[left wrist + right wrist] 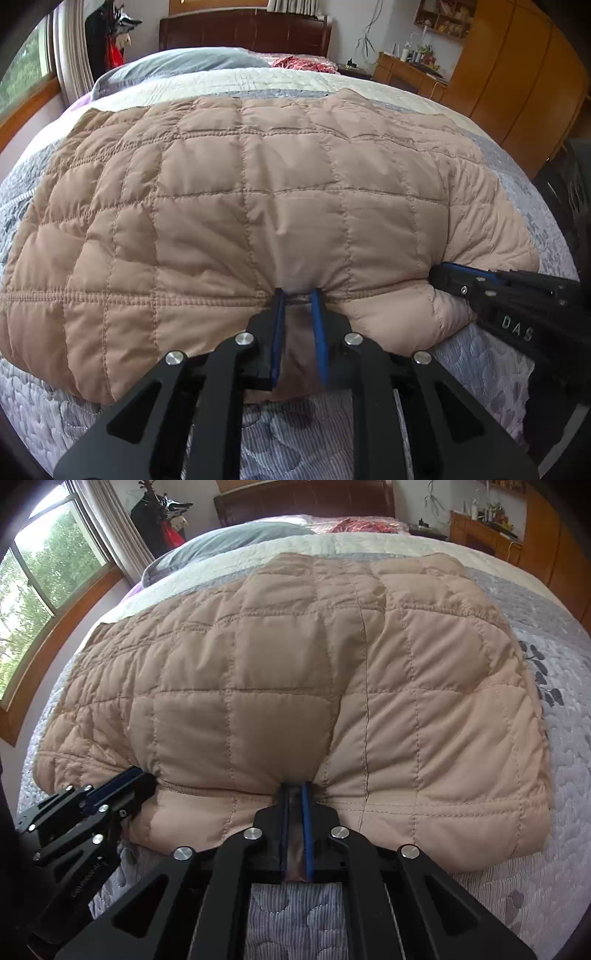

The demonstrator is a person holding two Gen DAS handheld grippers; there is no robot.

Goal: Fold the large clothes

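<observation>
Room: bedroom, daylight through the window [44, 590] on the left, wooden wardrobe [517, 81] on the right.
Surface: the bed [295, 424], grey quilted spread, dark headboard [243, 31] at the far end.
Jacket: tan quilted jacket [236, 199] lies flat across the middle of the bed, its stitched hem towards us, near the bed's near edge.
Left tongs: the left tongs [298, 295] are narrow, blue pads clamped on the hem, fabric bunched between them.
Right tongs: the right tongs [296, 786] are almost closed, nipping the same hem further right, puckers fanning out from the bite.
Edges: bare spread shows on both sides of the jacket and in a wide band beyond it up to the pillows.
Open room: a thin strip of bedspread below the hem.
Around: grey pillow [184, 62] and red-patterned cloth [306, 62] by the headboard, well apart from the jacket; cluttered desk [410, 70] at the far right.
In the way: nothing sits on the jacket; the two tongs are close neighbours along the hem.
</observation>
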